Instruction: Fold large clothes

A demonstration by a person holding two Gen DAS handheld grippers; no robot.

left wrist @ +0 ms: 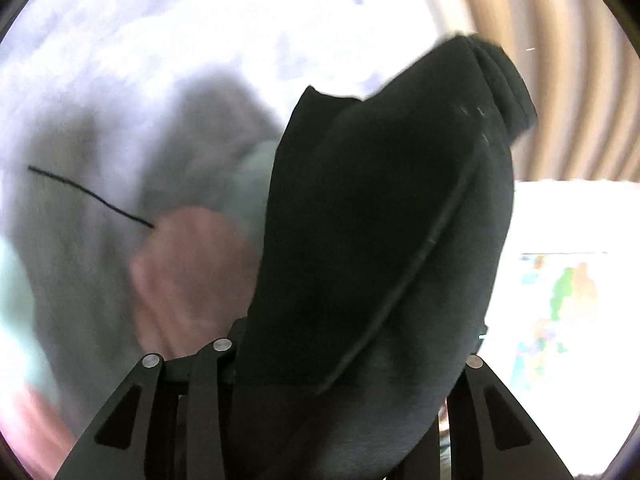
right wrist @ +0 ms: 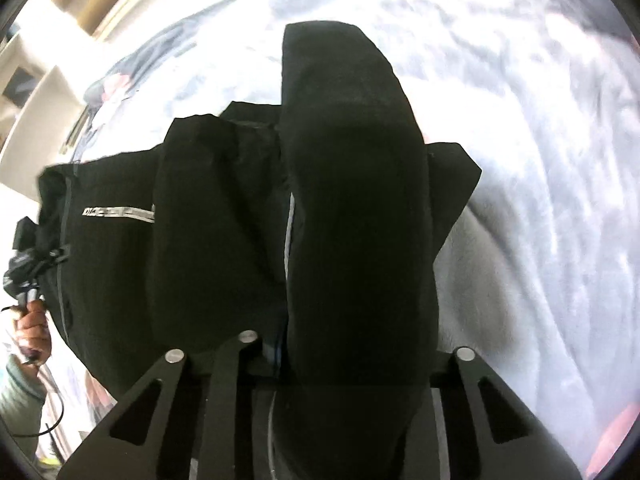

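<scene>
Between each gripper's closed jaws, left gripper (left wrist: 360, 360) and right gripper (right wrist: 352, 360), bunched black fabric jacket (right wrist: 224, 208) hangs lifted clear of pale bedsheet (right wrist: 540, 160), apparently for folding.

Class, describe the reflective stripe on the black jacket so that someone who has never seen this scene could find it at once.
Start at the pale rumpled bedcover, then find the black jacket held up over it. On the jacket's left panel runs a thin silver stripe with small lettering, the only bright straight band on the dark cloth.
</scene>
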